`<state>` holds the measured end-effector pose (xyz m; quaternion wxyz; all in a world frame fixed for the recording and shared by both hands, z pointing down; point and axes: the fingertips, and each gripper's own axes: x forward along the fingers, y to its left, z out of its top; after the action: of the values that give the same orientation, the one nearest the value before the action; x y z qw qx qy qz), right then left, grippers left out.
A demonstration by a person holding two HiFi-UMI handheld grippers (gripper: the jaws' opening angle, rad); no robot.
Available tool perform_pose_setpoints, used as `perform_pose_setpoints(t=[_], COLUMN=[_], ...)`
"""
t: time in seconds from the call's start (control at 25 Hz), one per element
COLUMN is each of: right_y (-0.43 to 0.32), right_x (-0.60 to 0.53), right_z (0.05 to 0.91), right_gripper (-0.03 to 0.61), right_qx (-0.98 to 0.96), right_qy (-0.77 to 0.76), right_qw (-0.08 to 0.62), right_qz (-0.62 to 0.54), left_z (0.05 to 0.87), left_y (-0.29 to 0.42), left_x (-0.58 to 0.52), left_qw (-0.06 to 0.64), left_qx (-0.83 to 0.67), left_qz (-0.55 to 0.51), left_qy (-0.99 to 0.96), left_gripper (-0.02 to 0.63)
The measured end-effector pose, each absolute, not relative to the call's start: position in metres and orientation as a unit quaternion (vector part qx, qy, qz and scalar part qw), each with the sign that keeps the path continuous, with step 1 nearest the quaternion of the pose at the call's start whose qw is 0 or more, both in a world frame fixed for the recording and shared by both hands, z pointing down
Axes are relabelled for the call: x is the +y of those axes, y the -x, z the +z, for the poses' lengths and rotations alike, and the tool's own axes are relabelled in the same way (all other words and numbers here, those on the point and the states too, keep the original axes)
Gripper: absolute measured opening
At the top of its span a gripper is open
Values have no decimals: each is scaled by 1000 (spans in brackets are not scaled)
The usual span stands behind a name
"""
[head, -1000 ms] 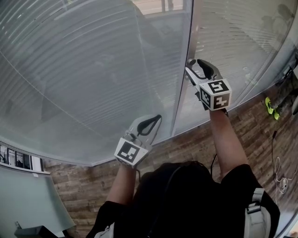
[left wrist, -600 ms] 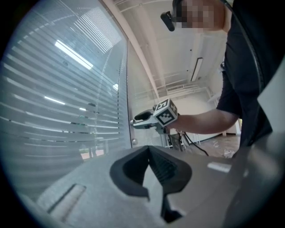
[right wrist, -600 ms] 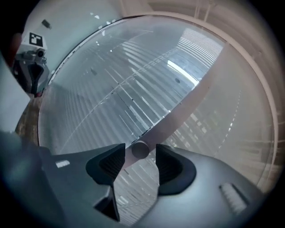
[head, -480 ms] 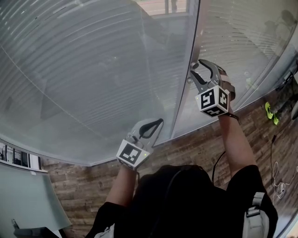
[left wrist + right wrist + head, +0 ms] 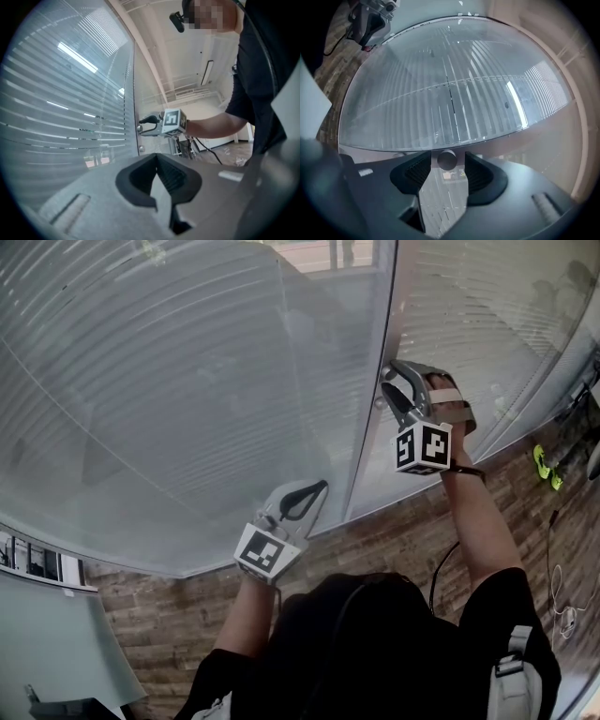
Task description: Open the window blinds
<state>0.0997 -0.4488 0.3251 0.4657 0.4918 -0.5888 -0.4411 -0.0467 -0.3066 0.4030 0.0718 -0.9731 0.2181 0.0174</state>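
Two panes of slatted window blinds (image 5: 169, 381) are seen across the top of the head view, the slats lowered and lying close together over the wide left pane. Below that pane's right edge the left gripper (image 5: 307, 489) is held up by the person's left arm, apart from the glass. In the left gripper view its jaws (image 5: 157, 157) are seen brought together at the tips, and nothing is held between them.

Just to the right, a pale upright window frame (image 5: 370, 381) is seen dividing the two panes. A small round knob (image 5: 447, 159) is mounted on it, level with the right gripper (image 5: 386, 378), which is raised higher than the left one. In the right gripper view its jaws are seen parted, one on each side of the knob, with a thin gap left at either side; no grip on the knob can be made out. From the left gripper view the same gripper is seen with its tips at the frame.

Further right, the narrower pane is covered by slats as well, and a brick-patterned floor (image 5: 394, 521) is seen beneath both panes.
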Motion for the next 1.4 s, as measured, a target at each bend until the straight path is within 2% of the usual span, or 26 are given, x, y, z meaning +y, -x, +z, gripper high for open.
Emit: perform_pose_setpoints(t=[0.32, 0.48, 0.8, 1.4], right_y=[-98, -99, -100, -103], right_x=[-452, -453, -453, -455], right_z=[326, 325, 325, 314], right_gripper=[212, 130, 126, 127], right_qx=[-579, -573, -577, -690], right_qy=[-490, -493, -492, -566], right_qw=[471, 474, 478, 349], right_qz=[-450, -452, -443, -287], left_z=[397, 402, 396, 405], left_y=[51, 51, 51, 61], left_x=[-303, -306, -302, -303], left_qw=[60, 72, 64, 71], left_qx=[225, 230, 227, 237], left_qz=[3, 16, 16, 14], left_qy=[972, 970, 972, 969], left_gripper=[4, 3, 5, 3])
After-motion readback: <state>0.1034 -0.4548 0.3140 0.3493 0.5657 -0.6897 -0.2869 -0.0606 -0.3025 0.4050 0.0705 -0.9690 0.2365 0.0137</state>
